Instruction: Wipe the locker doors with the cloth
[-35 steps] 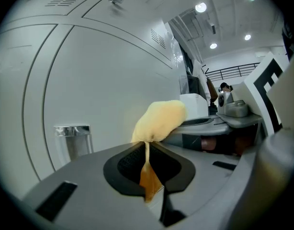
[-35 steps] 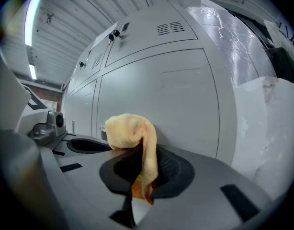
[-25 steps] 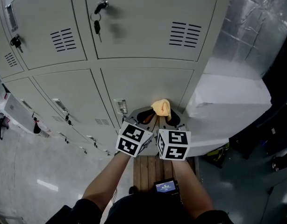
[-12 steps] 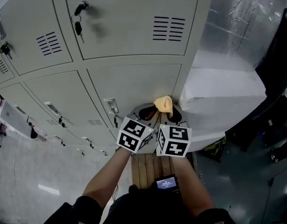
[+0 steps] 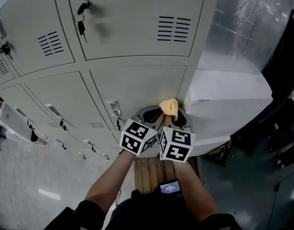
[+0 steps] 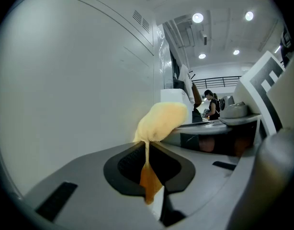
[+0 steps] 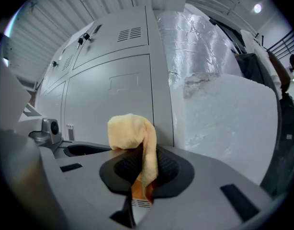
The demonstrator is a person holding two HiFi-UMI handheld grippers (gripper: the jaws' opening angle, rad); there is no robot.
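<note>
- The small soft yellow-orange cloth [image 5: 169, 108] sits bunched at the tips of the two grippers, which the person holds side by side and close together in front of the lockers.
- The left gripper [image 5: 152, 114] is clenched on the cloth. In the left gripper view a thin fold of the cloth [image 6: 161, 121] is pinched between the dark pads of the left gripper [image 6: 147, 166], and the loose puff bulges out above them.
- The right gripper [image 5: 178, 117] grasps the same cloth. In the right gripper view a strip of the cloth [image 7: 130, 131] runs down between the pads of the right gripper [image 7: 143, 170], with the rolled end flopping over to the left.
- The pale grey metal lower locker door [image 5: 137, 87] lies straight ahead of the cloth, and the puff points at its lower right part, near the cabinet's corner post. No view shows whether the cloth touches the metal.
- The upper grey locker door with louvred vents [image 5: 137, 23] is well apart from the cloth, further up the cabinet.
- Both grippers are about equally near the door. I judge that the next move calls for pushing the puff forward flat onto the panel, then sweeping sideways towards the small latch [image 5: 113, 108] at the door's left edge.
- A big white foam block [image 5: 233, 95] stands just beside the cabinet on the right and would likely limit a stroke that way.
</note>
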